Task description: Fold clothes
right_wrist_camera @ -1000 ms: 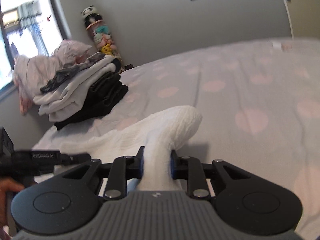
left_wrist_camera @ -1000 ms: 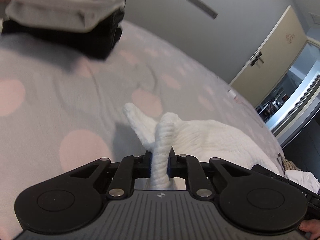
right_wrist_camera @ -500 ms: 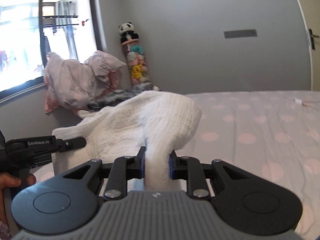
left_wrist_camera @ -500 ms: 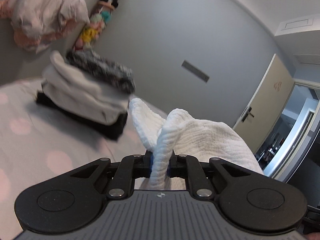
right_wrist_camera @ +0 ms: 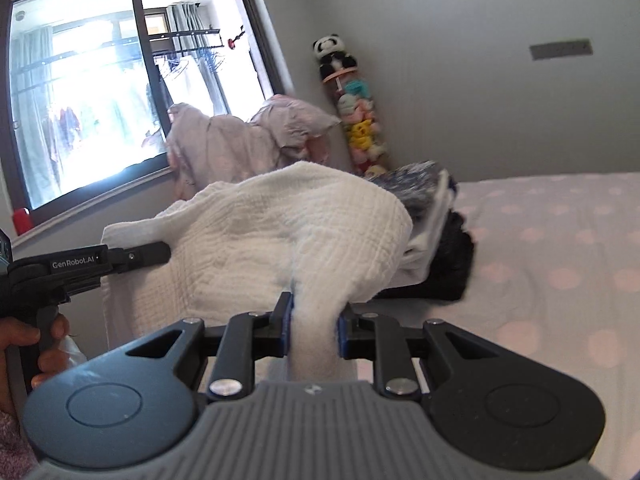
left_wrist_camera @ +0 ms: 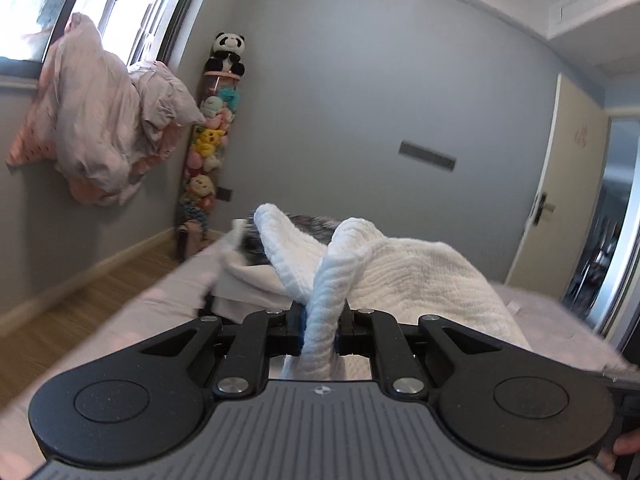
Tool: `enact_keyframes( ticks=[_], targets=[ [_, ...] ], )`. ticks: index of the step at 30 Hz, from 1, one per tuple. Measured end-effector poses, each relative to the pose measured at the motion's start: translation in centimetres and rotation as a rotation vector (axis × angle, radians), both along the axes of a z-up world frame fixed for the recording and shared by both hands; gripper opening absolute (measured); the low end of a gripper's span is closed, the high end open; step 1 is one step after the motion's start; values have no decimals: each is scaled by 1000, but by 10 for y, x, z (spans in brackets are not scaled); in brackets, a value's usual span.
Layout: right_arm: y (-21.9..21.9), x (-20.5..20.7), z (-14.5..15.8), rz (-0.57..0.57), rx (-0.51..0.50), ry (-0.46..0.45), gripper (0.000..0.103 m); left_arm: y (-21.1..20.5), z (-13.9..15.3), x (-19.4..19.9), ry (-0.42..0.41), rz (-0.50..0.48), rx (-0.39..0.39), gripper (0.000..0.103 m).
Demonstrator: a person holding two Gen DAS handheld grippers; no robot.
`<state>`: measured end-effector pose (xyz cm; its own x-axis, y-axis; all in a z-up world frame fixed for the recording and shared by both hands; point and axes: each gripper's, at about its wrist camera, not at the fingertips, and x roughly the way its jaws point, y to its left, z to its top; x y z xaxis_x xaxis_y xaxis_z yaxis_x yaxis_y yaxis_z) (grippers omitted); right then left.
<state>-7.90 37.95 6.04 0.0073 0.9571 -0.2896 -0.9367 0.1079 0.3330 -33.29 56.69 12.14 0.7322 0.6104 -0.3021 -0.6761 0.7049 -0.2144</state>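
Observation:
A white textured cloth hangs lifted between both grippers, above the bed. My left gripper is shut on one bunched edge of it. My right gripper is shut on another bunched part of the same white cloth. In the right wrist view the left gripper shows at the left, held by a hand, clamped on the cloth's far edge. Behind the cloth sits a stack of folded clothes, with a dark patterned piece on top, pale ones under it and black at the bottom.
The bed sheet is grey with pink dots and stretches to the right. A crumpled pink duvet lies on the window sill. A tall tube of plush toys with a panda on top stands in the corner. A door is at the right.
Both grippers have risen with the white cloth, lifting it off the bed. The views now look across at the wall and window instead of down on the sheet.

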Motion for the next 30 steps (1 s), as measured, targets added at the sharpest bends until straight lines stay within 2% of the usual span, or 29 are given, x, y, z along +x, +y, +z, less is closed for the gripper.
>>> enact_keyframes(
  ticks=[2, 7, 15, 20, 25, 30],
  targets=[
    [14, -8, -9, 23, -28, 35, 24, 19, -6, 1, 66, 5, -18, 14],
    [65, -16, -53, 36, -155, 55, 24, 66, -56, 23, 229, 13, -76, 14],
    [141, 25, -109, 26, -319, 107, 24, 149, -144, 76, 329, 3, -238, 15],
    [172, 47, -142, 41, -389, 172, 25, 171, -181, 91, 410, -21, -282, 15],
    [184, 63, -167, 61, -420, 265, 33, 179, -200, 88, 434, -28, -322, 19],
    [171, 86, -173, 74, -404, 434, 40, 185, -198, 85, 403, -15, -372, 25]
  ],
)
